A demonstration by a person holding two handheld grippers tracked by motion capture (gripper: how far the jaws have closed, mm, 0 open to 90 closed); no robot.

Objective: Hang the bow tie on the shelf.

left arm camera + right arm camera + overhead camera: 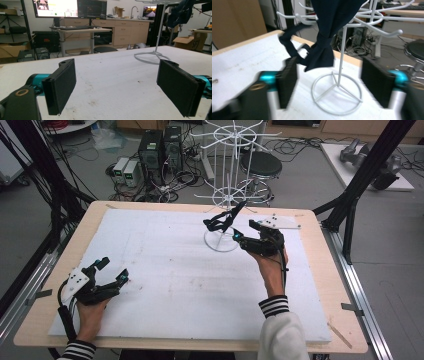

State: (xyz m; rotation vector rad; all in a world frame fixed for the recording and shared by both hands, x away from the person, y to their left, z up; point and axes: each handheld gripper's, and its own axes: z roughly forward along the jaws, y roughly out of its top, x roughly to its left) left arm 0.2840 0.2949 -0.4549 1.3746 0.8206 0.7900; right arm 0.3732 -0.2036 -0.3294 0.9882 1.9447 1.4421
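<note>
So the right gripper (239, 235) is up at the far side of the surface (165, 280), right next to the white wire rack (227, 195). Its jaws are spread wide apart with nothing between them. In the right gripper view the rack's round base ring (337, 93) sits on the surface just ahead of the jaws and mostly in the gap between them, with the thin upright post rising from the middle. A dark navy cloth (324, 42), looks like a bow tie or some knotted strap thing, hangs off one of the rack's hooked arms above and ahead of the jaws. Its lower end dangles just past the left jaw's tip, and a loop of strap trails off that way too. That view is pretty motion-blurred, so I can't tell whether the cloth touches the jaw or just hangs beside it. From the high view the cloth (222, 221) is just past the jaw tips, on the rack side.

The left gripper (113, 271) is well apart from all that, low over the near left part of the surface, held by the person's left hand (90, 312). Its jaws are also wide apart and empty. In the left gripper view the rack's base (152, 58) is far ahead, nearer the right jaw, and the dark cloth (178, 12) is up at the top.
</note>
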